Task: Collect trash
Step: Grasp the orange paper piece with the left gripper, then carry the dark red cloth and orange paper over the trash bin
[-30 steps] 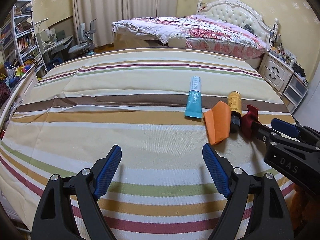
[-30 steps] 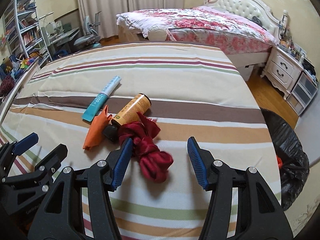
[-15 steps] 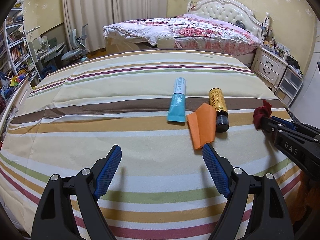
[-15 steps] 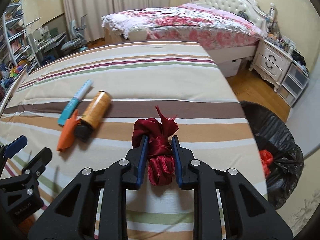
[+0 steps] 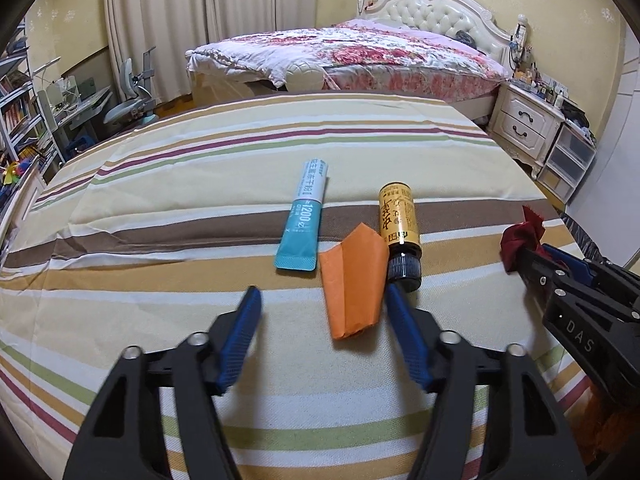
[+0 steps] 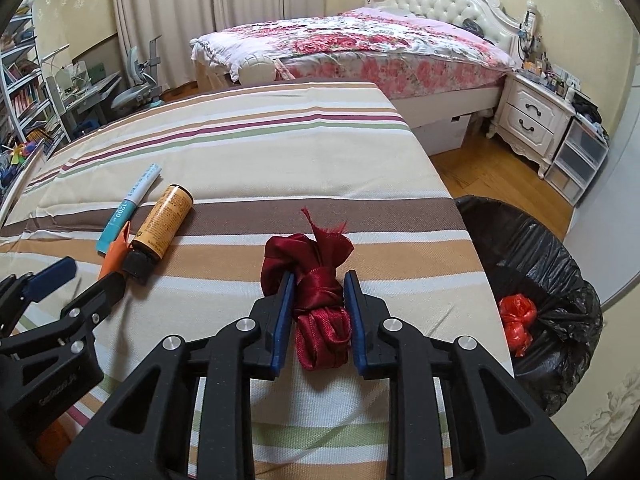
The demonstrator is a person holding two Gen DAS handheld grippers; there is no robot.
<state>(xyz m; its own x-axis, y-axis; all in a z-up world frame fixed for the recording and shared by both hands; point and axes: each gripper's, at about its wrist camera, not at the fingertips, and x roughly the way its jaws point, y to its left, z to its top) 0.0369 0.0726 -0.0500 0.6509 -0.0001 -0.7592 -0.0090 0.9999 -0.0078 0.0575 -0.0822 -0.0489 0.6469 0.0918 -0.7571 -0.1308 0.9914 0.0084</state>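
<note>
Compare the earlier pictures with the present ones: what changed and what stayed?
The right gripper closed its jaws on the crumpled dark red satin ribbon. The left gripper, jaws narrowing, neared the folded orange paper. The teal tube and yellow bottle stayed put.

I can read "1200" on the blue tube [image 5: 303,220]. I see "DAS" on the right gripper [image 5: 520,249] body.

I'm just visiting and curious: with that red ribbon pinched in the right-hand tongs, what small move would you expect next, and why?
Probably a short carry to the right. The right tongs are shut on the red ribbon bundle, and the black-lined trash bin stands open just past the striped bed's edge, so lifting the bundle over its rim looks like the natural next move.
</note>
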